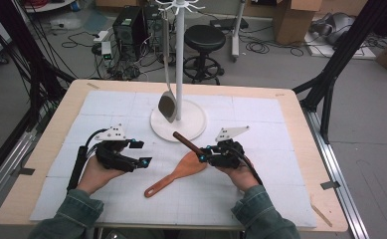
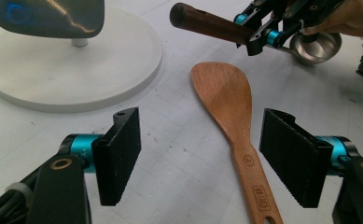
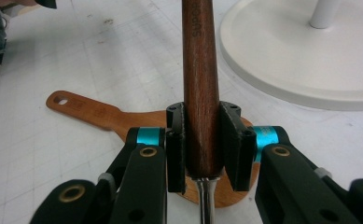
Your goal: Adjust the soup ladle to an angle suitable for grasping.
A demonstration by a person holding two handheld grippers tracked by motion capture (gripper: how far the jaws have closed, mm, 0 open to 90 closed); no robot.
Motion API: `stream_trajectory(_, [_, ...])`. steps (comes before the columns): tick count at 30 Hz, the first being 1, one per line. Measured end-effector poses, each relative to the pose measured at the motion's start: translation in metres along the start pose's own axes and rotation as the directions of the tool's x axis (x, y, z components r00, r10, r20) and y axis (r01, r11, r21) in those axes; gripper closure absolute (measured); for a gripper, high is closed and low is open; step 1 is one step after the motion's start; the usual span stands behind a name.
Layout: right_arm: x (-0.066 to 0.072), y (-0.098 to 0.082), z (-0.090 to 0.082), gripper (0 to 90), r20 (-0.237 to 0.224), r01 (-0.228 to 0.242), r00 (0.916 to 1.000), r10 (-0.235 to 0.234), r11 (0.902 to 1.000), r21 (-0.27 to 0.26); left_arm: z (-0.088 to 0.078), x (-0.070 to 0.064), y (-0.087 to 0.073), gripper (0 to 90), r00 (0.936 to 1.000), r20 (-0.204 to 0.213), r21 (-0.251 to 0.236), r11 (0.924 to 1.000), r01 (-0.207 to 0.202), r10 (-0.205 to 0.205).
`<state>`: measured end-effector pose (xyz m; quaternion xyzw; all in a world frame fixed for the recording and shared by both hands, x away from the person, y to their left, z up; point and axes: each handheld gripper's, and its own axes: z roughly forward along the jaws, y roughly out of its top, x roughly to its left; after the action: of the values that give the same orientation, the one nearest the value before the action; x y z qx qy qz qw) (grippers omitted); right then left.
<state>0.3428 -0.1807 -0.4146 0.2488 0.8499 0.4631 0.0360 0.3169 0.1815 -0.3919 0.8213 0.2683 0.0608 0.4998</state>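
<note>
Light wooden bench (image 1: pixel 300 164) with white gridded mat (image 1: pixel 260 124), cluttered lab floor behind. White round-based utensil stand (image 1: pixel 180 119), grey metal spatula (image 1: pixel 168 105) hanging. Flat wooden rice paddle (image 1: pixel 173 175) on the mat, stamped marks unreadable. Right gripper (image 1: pixel 201 157) fingers clamped on dark wooden-handled metal ladle (image 2: pixel 207 22), raised just above paddle. Left gripper (image 1: pixel 140 153) fingers wide, empty.

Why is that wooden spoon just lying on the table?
Only the wooden spatula lies loose on the mat, while a metal spatula hangs on the white rack. The right gripper holds a ladle by its handle. Nothing looks spilled or broken.
</note>
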Motion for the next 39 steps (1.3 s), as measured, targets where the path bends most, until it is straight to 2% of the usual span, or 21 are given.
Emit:
stream_trajectory(16, [0.012,0.007,0.014,73.5,-0.059,0.026,0.9980,-0.025,0.9997,0.001,0.010,-0.004,0.003,29.9,0.9996,0.027,0.007,1.0000,0.002,-0.003])
stream_trajectory(39, [0.029,0.019,0.033,73.5,-0.131,0.044,0.9904,-0.044,0.9990,-0.001,0.015,-0.005,0.005,33.6,0.9996,0.026,0.021,0.9998,0.002,-0.003])
